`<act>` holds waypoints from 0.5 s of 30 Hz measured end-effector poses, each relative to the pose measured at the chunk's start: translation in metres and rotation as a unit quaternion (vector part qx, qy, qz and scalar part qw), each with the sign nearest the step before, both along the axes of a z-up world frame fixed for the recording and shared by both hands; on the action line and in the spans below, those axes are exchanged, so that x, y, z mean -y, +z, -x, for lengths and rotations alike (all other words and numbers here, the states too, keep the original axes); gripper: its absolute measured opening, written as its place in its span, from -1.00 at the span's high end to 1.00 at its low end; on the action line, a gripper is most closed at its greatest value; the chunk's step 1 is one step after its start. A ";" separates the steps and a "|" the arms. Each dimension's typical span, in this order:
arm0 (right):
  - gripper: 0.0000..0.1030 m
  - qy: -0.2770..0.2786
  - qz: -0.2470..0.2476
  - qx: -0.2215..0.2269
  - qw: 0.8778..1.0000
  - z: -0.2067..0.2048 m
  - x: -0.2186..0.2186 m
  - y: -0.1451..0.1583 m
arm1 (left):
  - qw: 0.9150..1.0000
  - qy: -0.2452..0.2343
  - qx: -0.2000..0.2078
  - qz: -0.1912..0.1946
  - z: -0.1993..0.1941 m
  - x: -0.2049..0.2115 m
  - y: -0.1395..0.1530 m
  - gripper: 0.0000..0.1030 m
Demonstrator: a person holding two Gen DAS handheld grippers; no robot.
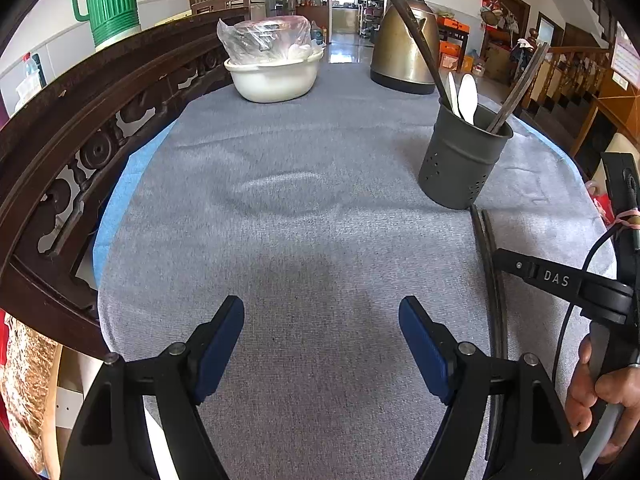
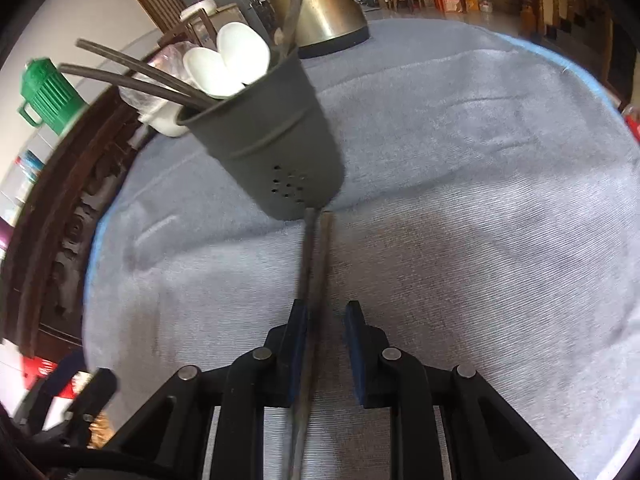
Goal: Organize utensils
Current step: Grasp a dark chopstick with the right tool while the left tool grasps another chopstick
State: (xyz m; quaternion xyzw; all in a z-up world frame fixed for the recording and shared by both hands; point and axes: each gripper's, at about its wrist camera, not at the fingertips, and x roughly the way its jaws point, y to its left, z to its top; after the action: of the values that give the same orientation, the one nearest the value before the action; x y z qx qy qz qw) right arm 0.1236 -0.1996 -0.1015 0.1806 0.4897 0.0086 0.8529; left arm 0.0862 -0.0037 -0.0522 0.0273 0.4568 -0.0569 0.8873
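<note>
A dark grey utensil holder (image 2: pixel 266 136) is seen standing on the grey cloth (image 2: pixel 480 208). White spoons (image 2: pixel 228 62) and dark chopsticks (image 2: pixel 132 74) are held in it. Just before the holder, two chopsticks (image 2: pixel 316 264) are laid on the cloth, between the narrowly parted pads of the right gripper (image 2: pixel 326 344); contact cannot be told. Behind the holder, a metal kettle (image 2: pixel 324 4) is seen.

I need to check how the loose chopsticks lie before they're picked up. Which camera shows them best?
The right wrist view: the chopsticks run centrally from the holder back between the right claw. The left wrist view shows them only at its right side, partly hidden.
</note>
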 end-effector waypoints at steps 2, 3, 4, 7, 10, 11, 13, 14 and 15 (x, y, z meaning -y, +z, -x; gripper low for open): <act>0.58 -0.004 0.000 -0.003 1.000 0.000 0.005 0.000 | 1.000 0.001 0.000 0.000 0.000 0.000 0.000 -0.56; 0.58 -0.009 0.001 -0.005 1.000 0.001 0.008 0.000 | 1.000 0.001 -0.001 0.001 -0.001 0.000 -0.001 -0.56; 0.58 -0.013 0.000 -0.007 1.000 0.000 0.011 0.000 | 1.000 0.000 -0.002 0.001 -0.001 0.000 -0.001 -0.56; 0.58 -0.010 -0.009 -0.007 1.000 -0.002 0.013 0.001 | 1.000 -0.003 -0.004 0.002 -0.001 0.002 -0.002 -0.56; 0.58 -0.009 -0.015 -0.016 1.000 -0.009 0.010 0.000 | 1.000 -0.005 -0.004 0.001 0.000 0.003 -0.002 -0.56; 0.58 -0.009 -0.017 -0.017 1.000 -0.011 0.009 0.000 | 1.000 -0.006 -0.003 0.000 0.000 0.002 -0.002 -0.56; 0.58 -0.009 -0.013 -0.018 1.000 -0.015 0.008 -0.001 | 1.000 -0.004 -0.003 0.000 0.000 0.001 -0.002 -0.56; 0.58 -0.008 -0.009 -0.015 1.000 -0.016 0.008 -0.001 | 1.000 -0.003 -0.003 0.000 -0.001 0.000 -0.002 -0.56; 0.64 -0.008 -0.006 -0.014 1.000 -0.017 0.006 -0.001 | 1.000 -0.003 -0.003 0.000 -0.001 0.000 -0.002 -0.56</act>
State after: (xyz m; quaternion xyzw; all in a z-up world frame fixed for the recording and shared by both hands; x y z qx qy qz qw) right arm 0.1408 -0.2054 -0.1028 0.1898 0.5005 0.0023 0.8447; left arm 0.0875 -0.0033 -0.0546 0.0283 0.4597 -0.0596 0.8856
